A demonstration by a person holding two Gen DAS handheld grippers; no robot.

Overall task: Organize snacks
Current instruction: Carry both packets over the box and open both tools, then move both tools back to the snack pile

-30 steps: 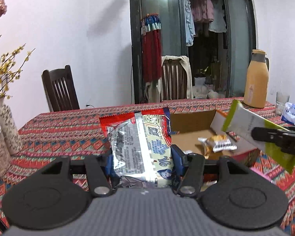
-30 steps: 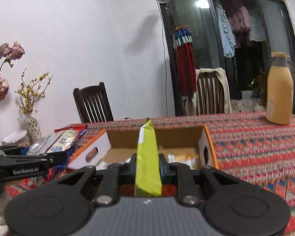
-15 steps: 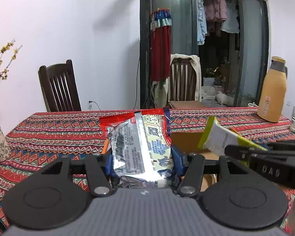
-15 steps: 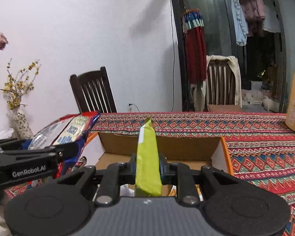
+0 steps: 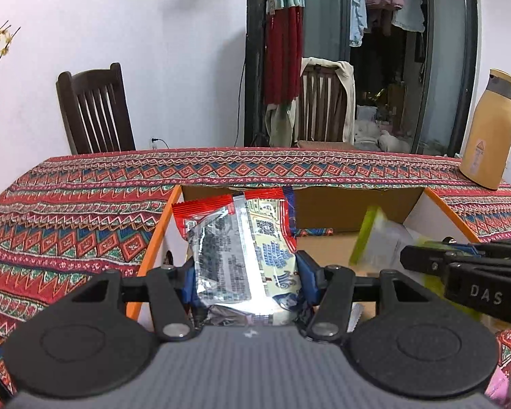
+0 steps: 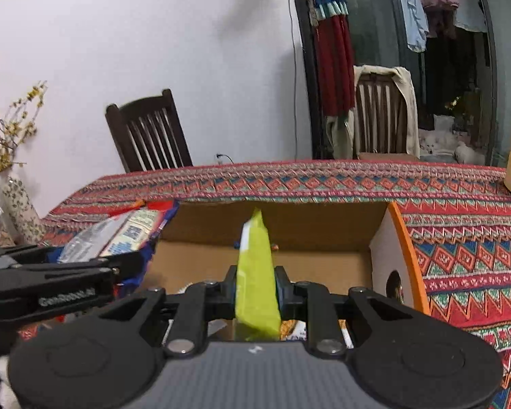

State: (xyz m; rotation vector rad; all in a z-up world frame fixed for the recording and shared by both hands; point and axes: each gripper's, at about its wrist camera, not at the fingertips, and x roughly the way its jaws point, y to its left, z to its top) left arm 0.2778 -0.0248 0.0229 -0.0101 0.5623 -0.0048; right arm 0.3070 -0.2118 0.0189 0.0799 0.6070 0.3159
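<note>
Now both grippers have come over the open orange-edged cardboard box (image 6: 398,248) on the patterned tablecloth (image 5: 85,211). The left gripper (image 5: 245,272) clamps 1 red-and-silver foil snack packet (image 5: 235,238); the right gripper (image 6: 257,289), jaws opening, has 1 yellow-green snack pouch (image 6: 255,272) between them.

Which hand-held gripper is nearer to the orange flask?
Right. The right hand-held gripper is over the box's flask-side half; the left hand-held gripper is farther from the orange flask.

Two wrist fisheyes, side by side, angled down, close over one cardboard box (image 5: 351,209) (shared).
</note>
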